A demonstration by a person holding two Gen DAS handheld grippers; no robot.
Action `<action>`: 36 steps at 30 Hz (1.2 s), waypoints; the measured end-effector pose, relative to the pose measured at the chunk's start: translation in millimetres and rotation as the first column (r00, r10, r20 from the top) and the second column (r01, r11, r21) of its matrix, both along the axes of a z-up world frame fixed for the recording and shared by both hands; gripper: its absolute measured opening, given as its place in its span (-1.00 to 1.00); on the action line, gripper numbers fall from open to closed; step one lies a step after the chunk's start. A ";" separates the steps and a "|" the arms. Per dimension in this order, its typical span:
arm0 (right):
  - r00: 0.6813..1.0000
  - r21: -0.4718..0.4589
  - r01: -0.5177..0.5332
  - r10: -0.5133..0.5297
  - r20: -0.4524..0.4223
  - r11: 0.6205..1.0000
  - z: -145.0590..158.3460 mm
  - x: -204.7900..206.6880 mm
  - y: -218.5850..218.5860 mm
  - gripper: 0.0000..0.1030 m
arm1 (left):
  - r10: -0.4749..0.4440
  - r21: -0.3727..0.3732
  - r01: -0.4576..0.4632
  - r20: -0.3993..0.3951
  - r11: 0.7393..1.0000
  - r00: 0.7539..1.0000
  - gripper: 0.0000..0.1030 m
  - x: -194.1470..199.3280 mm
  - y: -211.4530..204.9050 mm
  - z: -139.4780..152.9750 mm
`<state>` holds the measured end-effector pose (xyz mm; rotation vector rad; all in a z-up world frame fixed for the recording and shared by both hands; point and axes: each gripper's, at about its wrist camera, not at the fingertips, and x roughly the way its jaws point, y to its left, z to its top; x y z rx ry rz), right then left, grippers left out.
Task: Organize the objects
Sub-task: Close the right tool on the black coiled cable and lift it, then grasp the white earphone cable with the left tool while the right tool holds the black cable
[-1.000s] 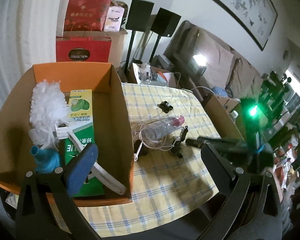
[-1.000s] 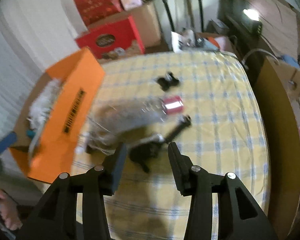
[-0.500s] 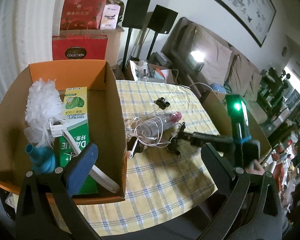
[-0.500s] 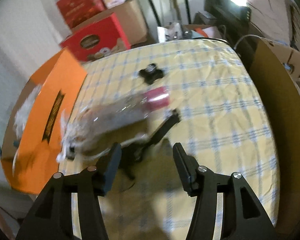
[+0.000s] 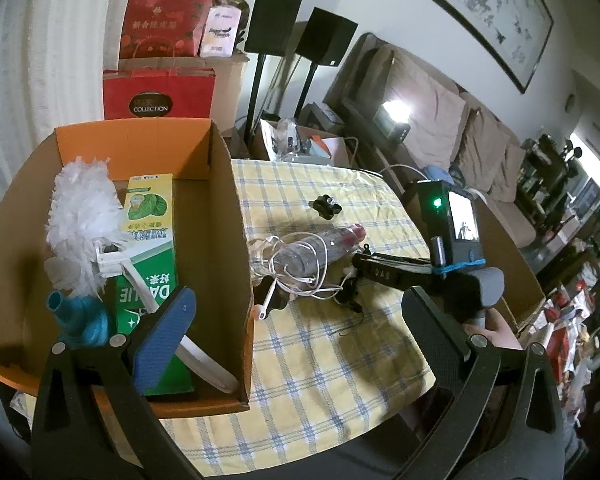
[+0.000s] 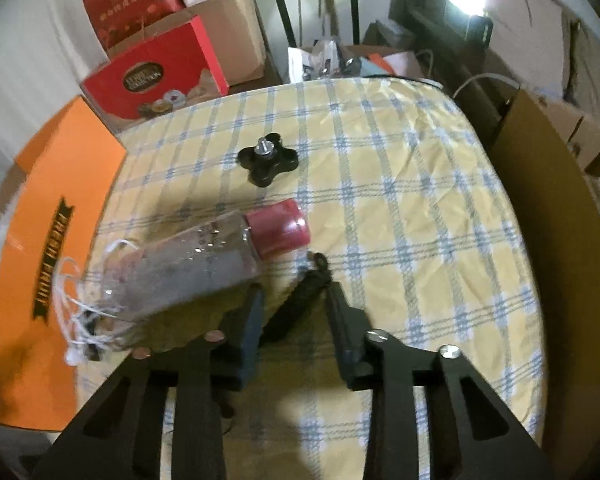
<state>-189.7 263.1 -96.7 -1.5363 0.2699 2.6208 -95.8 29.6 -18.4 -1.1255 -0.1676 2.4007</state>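
Observation:
A clear bottle with a red cap (image 6: 204, 264) lies on the checked tablecloth (image 6: 420, 216), tangled in a white earphone cable (image 5: 300, 264). Right beside it lies a slim black bracket (image 6: 300, 300), between the fingers of my right gripper (image 6: 294, 308). The jaws are closing. The right pad is at the bracket, while the left pad (image 6: 252, 320) still stands a little off it. A black star knob (image 6: 268, 162) lies farther back. My left gripper (image 5: 300, 332) hangs open over the near corner of the orange box (image 5: 220, 208), with nothing between its fingers.
The orange box holds a white duster (image 5: 80, 216), a green carton (image 5: 148, 248) and a blue item (image 5: 76, 320). Red gift bags (image 5: 160, 96) and speaker stands (image 5: 272, 24) stand behind the table. A brown cardboard box (image 6: 548, 184) borders the table's right edge.
My right gripper has sunk toward the table and come in over the black bracket; its jaws stand narrower than half a second ago. The left gripper has stayed put.

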 end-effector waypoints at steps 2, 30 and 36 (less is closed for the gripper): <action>1.000 0.017 -0.002 0.002 -0.001 1.000 -0.5 0.9 3.7 -0.81 | 0.000 -0.001 0.000 -0.003 1.000 1.000 1.00 -1.6 -0.3 2.0; 0.973 -0.195 -0.042 -0.004 -0.229 0.980 93.1 80.9 44.1 -0.84 | -0.252 -0.363 0.264 0.081 0.894 0.964 0.50 -54.0 111.3 -3.2; 0.974 -0.195 -0.061 0.016 -0.225 0.979 93.6 90.2 36.6 -0.84 | -0.256 -0.463 0.312 0.181 0.829 0.950 0.26 -69.3 136.3 -37.2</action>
